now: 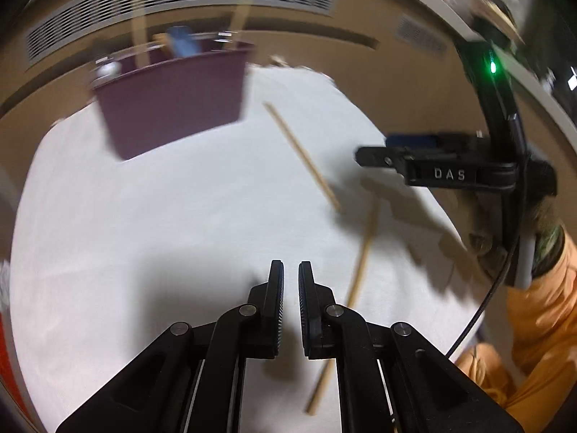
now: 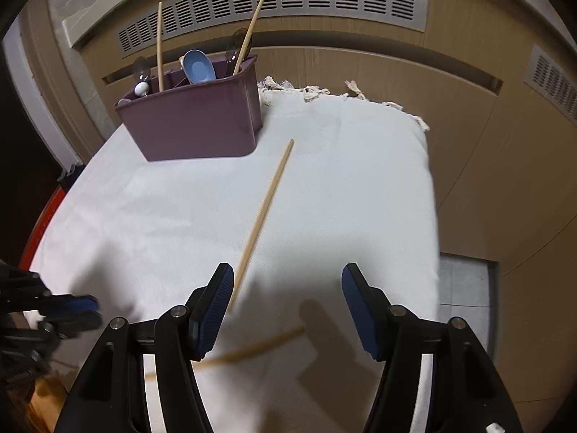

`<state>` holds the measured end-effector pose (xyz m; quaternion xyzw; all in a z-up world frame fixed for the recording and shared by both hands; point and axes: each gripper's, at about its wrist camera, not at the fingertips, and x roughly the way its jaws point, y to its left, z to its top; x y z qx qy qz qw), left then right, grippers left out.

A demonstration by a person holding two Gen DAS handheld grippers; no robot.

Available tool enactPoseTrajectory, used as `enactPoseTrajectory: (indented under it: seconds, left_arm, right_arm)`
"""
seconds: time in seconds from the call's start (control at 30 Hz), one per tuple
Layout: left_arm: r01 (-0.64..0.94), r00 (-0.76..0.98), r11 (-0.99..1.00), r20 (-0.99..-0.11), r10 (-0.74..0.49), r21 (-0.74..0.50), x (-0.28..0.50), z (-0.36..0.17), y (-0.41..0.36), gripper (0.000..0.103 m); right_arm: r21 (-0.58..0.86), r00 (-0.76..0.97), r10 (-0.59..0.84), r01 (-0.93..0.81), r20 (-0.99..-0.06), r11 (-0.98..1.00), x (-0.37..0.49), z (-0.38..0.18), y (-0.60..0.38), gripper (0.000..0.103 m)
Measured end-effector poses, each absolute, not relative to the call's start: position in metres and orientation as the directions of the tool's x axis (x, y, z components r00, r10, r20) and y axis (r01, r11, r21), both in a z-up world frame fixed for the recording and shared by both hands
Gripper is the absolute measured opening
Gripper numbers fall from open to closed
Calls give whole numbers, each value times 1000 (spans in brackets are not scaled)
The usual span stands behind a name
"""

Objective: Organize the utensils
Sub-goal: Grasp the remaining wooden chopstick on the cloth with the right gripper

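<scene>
A purple utensil caddy (image 2: 194,122) stands at the far left of a white cloth (image 2: 342,187); it also shows in the left wrist view (image 1: 173,104). It holds two wooden chopsticks, a blue spoon (image 2: 197,66) and some metal utensils. Two loose chopsticks lie on the cloth: one long diagonal one (image 2: 265,209) (image 1: 303,157) and a nearer one (image 2: 259,348) (image 1: 355,285). My right gripper (image 2: 286,305) is open above both loose chopsticks, holding nothing. My left gripper (image 1: 290,288) is nearly shut and empty, just left of the nearer chopstick.
The cloth's fringed edge (image 2: 310,90) lies at the back, its right edge dropping off (image 2: 431,195). A wooden panel with vent grilles (image 2: 274,3) stands behind. The right gripper shows side-on in the left wrist view (image 1: 375,157). An orange sleeve (image 1: 541,324) is at right.
</scene>
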<state>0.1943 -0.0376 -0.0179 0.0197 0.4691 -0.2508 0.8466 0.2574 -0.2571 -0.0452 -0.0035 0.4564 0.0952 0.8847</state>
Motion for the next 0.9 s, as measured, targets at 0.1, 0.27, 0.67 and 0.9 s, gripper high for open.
enactPoseTrajectory:
  seconds: [0.1, 0.27, 0.67, 0.9]
  left_arm:
    - [406, 469, 894, -796, -383, -191, 196, -18, -17, 8]
    - [420, 454, 887, -801, -390, -194, 198, -29, -17, 9]
    - [500, 358, 838, -828, -432, -221, 197, -48, -32, 17]
    - [638, 256, 744, -858, -446, -197, 183, -46, -83, 24]
  right_arm:
    - [74, 539, 162, -181, -827, 981, 280, -54, -241, 59]
    - [64, 483, 137, -165, -865, 984, 316, -73, -222, 29]
    - [49, 462, 154, -232, -873, 971, 306, -69, -215, 6]
    - [29, 517, 155, -244, -842, 969, 256, -43, -246, 6]
